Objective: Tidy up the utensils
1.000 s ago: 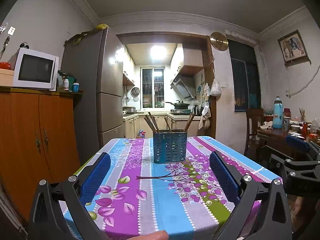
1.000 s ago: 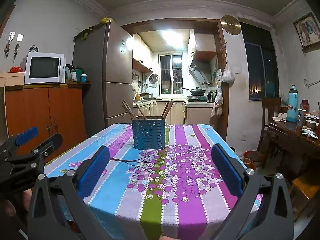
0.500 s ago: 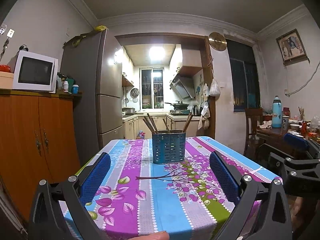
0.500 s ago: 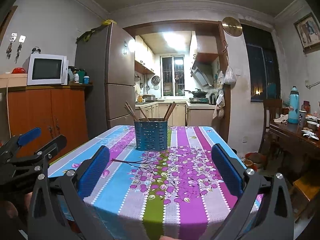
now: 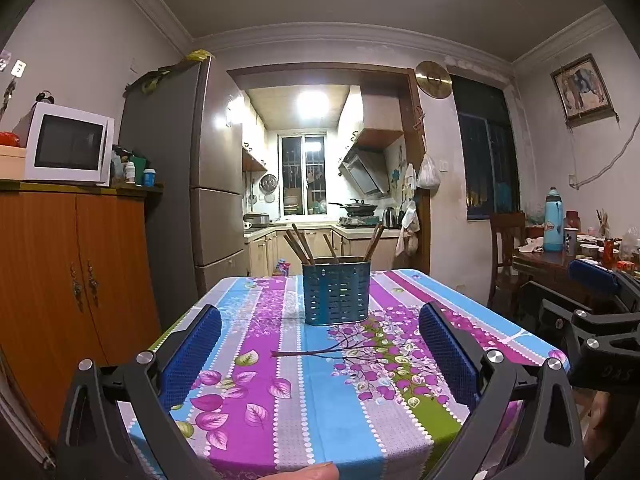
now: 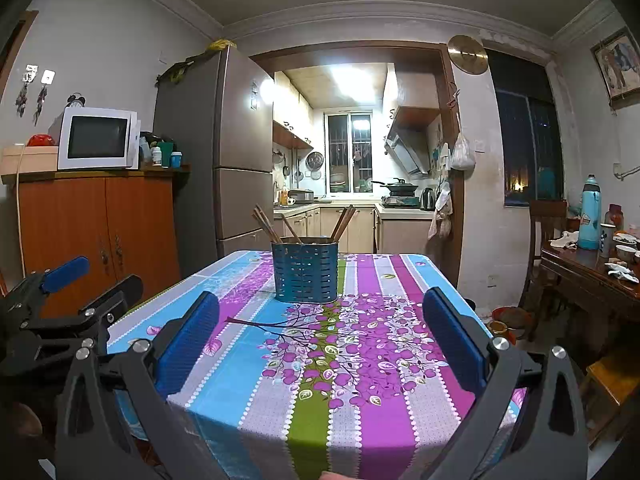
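A blue perforated utensil holder (image 5: 336, 293) stands upright on the striped floral tablecloth (image 5: 256, 400), with several brown chopsticks (image 5: 298, 245) leaning in it. It also shows in the right wrist view (image 6: 305, 271), with the chopsticks (image 6: 267, 225). My left gripper (image 5: 320, 354) is open and empty above the table's near edge. My right gripper (image 6: 320, 346) is open and empty, held at the near right of the table. Each gripper shows at the edge of the other's view: the right one (image 5: 592, 320) and the left one (image 6: 68, 304).
An orange cabinet (image 5: 76, 276) with a white microwave (image 5: 66, 144) stands left, beside a grey fridge (image 5: 188, 184). A wooden side table (image 6: 592, 276) with a blue flask (image 6: 591, 216) and cups stands right. Red pots (image 6: 506, 320) sit on the floor by it.
Both grippers have drifted back slightly from the table and stay open. The utensil holder has not moved.
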